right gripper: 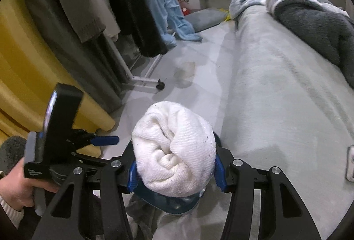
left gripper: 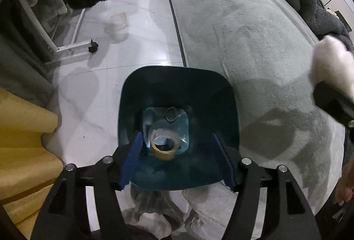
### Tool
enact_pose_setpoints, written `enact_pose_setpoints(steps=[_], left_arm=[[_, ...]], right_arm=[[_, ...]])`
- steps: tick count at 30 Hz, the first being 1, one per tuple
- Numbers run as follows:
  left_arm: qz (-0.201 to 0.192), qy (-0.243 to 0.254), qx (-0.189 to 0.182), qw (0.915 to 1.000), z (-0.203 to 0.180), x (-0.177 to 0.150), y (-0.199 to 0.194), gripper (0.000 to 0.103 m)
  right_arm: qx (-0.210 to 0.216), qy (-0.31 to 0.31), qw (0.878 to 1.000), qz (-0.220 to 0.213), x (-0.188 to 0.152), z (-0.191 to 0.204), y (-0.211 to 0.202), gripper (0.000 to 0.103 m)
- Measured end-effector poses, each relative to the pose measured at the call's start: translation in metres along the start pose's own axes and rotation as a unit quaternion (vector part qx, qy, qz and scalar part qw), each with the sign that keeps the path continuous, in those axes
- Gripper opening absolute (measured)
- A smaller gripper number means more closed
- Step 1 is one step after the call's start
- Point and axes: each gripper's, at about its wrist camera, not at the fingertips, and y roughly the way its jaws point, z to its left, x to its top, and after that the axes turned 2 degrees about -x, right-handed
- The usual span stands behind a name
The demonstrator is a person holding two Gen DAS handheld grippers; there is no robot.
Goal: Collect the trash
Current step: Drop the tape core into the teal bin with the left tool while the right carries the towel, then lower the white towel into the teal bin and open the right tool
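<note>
A dark teal trash bin (left gripper: 177, 72) stands on the floor beside the bed, and the left wrist view looks straight down into it. A cardboard tube (left gripper: 164, 149) is inside it, above a small dark scrap (left gripper: 170, 115) on the bottom. My left gripper (left gripper: 178, 159) hovers over the bin mouth, open, its blue pads clear of the tube. My right gripper (right gripper: 176, 173) is shut on a rolled white cloth (right gripper: 174, 147), held just above the bin's rim (right gripper: 177, 203). That cloth (left gripper: 331, 65) also shows at the right edge of the left wrist view.
A bed with a pale green cover (left gripper: 243, 29) and a dark grey blanket (right gripper: 314, 25) runs along the right. A clothes rack with a white frame (left gripper: 73, 47), hanging garments (right gripper: 132, 7) and a yellow curtain (right gripper: 26, 67) stand left. Crumpled grey cloth (left gripper: 154, 206) lies by the bin.
</note>
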Motion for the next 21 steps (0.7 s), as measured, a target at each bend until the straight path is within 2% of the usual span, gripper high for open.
enact_pose_setpoints(steps=[1,11,21], left_arm=[[-0.001,-0.002,-0.002,1.0,0.002,0.0,-0.001,0.075],[-0.011,-0.02,-0.024,0.9994,0.028,-0.005,-0.019,0.084],[-0.084,-0.032,-0.022,0.9957,0.049,0.001,-0.056,0.084]], right_arm=[[0.002,-0.003,1.0,0.004,-0.001,0.001,0.005,0.054],[0.0,-0.028,0.998,0.062,-0.012,0.014,0.053,0.054],[0.006,-0.06,0.994,0.094,-0.014,0.045,0.092,0.056]])
